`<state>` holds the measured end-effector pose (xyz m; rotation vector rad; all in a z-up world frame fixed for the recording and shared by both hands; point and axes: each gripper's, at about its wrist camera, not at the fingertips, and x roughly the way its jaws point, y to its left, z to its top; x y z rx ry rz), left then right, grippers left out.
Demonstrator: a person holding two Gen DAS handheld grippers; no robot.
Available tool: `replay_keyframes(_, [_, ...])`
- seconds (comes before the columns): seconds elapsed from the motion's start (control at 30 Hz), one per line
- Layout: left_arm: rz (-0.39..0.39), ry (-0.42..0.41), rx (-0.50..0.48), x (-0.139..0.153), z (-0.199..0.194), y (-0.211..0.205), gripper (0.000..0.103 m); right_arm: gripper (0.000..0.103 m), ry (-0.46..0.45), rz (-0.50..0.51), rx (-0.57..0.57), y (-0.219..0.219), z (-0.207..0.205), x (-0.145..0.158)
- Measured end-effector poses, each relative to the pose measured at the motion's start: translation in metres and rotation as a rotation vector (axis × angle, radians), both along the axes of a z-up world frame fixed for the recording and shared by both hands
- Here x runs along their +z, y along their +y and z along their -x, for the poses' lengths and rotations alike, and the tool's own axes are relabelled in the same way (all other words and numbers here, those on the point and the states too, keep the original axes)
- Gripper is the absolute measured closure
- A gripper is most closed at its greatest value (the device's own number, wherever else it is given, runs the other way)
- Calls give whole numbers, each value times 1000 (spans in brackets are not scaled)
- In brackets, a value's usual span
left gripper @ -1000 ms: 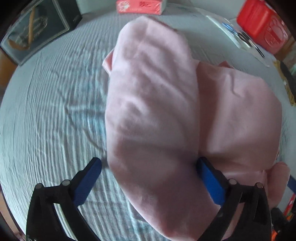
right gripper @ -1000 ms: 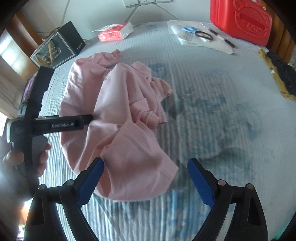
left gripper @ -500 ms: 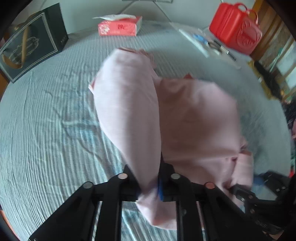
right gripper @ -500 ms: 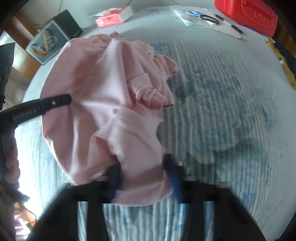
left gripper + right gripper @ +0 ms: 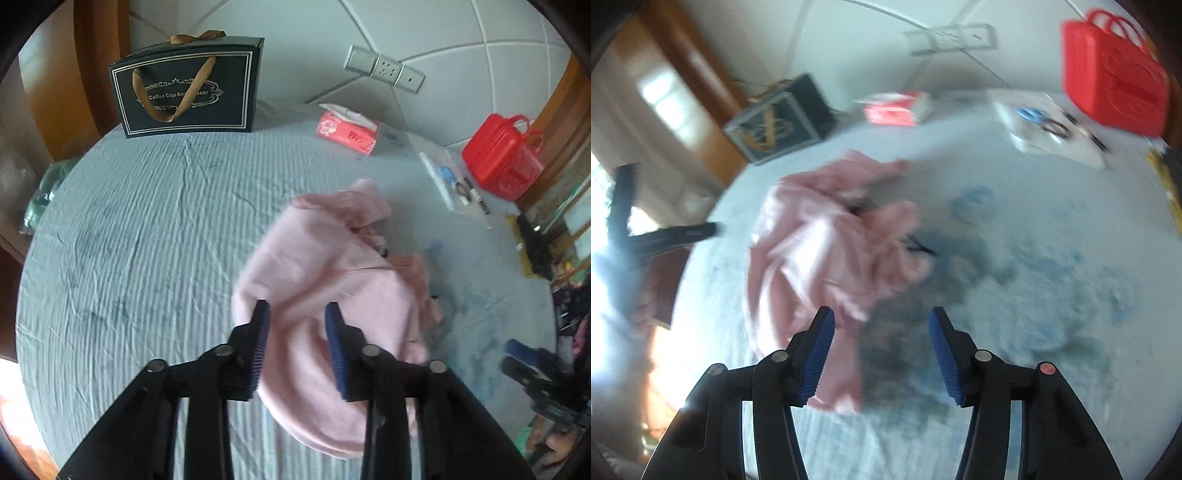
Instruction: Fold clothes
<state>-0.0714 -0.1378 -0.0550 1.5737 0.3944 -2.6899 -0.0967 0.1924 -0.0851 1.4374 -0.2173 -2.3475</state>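
A pink garment (image 5: 332,280) lies in a loose heap on the light blue bedsheet (image 5: 140,236). It also shows, blurred, in the right wrist view (image 5: 827,251). My left gripper (image 5: 297,347) is open above the near edge of the garment, blue pads apart, holding nothing. My right gripper (image 5: 881,350) is open and empty, above the garment's near right edge and the bare sheet (image 5: 1052,280). The left gripper shows at the left in the right wrist view (image 5: 665,236). The right gripper shows at the right edge of the left wrist view (image 5: 535,369).
A dark gift bag (image 5: 188,92) stands at the back left. A red tissue pack (image 5: 347,133), a clear pouch with pens and scissors (image 5: 454,184) and a red case (image 5: 502,155) lie at the back right. Dark and yellow cloth (image 5: 532,243) lies at the right edge.
Both grippers closed on the pink garment half a second ago and have now opened and let it go. Both have pulled back and up; the garment has dropped into a heap.
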Motion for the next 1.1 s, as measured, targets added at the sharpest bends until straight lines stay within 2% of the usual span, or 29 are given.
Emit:
replay_keyframes(0.03, [-5, 12, -3, 2, -3, 5, 47, 50, -12, -7, -12, 8, -1, -7])
replay_keyframes(0.1, [1, 22, -24, -2, 0, 24, 31, 50, -35, -21, -37, 25, -4, -20])
replay_keyframes(0.23, [-22, -17, -110, -36, 11, 80, 30, 50, -77, -25, -71, 49, -9, -38])
replay_keyframes(0.37, [16, -80, -142, -79, 23, 132, 30, 50, -97, -13, -75, 61, -17, -43])
replay_keyframes(0.4, [35, -98, -144, -89, 26, 142, 38, 50, -100, -13, -72, 62, -19, -43])
replay_keyframes(0.43, [61, -121, -143, -101, 30, 149, 61, 50, -102, -10, -66, 63, -18, -45])
replay_keyframes(0.47, [74, -138, -133, -109, 32, 151, 75, 50, -105, -8, -61, 65, -17, -46])
replay_keyframes(0.5, [67, -143, -109, -110, 30, 146, 90, 50, -107, -4, -54, 66, -16, -48])
replay_keyframes(0.53, [60, -148, -86, -111, 29, 142, 90, 55, -110, -5, -43, 66, -15, -50])
replay_keyframes(0.57, [53, -153, -63, -113, 28, 137, 90, 69, -115, -3, -32, 65, -13, -52])
replay_keyframes(0.6, [47, -149, -38, -110, 26, 129, 91, 74, -120, -1, -21, 64, -11, -54])
replay_keyframes(0.7, [60, -78, 53, -79, 7, 87, 91, 75, -132, 14, -7, 55, 3, -60])
replay_keyframes(0.73, [68, -56, 91, -69, -2, 69, 91, 73, -133, 18, -5, 50, 9, -61])
replay_keyframes(0.8, [93, -19, 167, -54, -17, 31, 91, 60, -123, 22, 7, 34, 20, -61])
replay_keyframes(0.87, [141, 4, 248, -45, -34, -7, 91, 54, -105, 5, 16, 14, 32, -62])
replay_keyframes(0.97, [142, -9, 341, -50, -53, -56, 91, 45, -105, -12, 45, -15, 52, -70])
replay_keyframes(1.1, [114, -39, 411, -65, -74, -102, 91, 42, -124, -97, 51, -51, 80, -90])
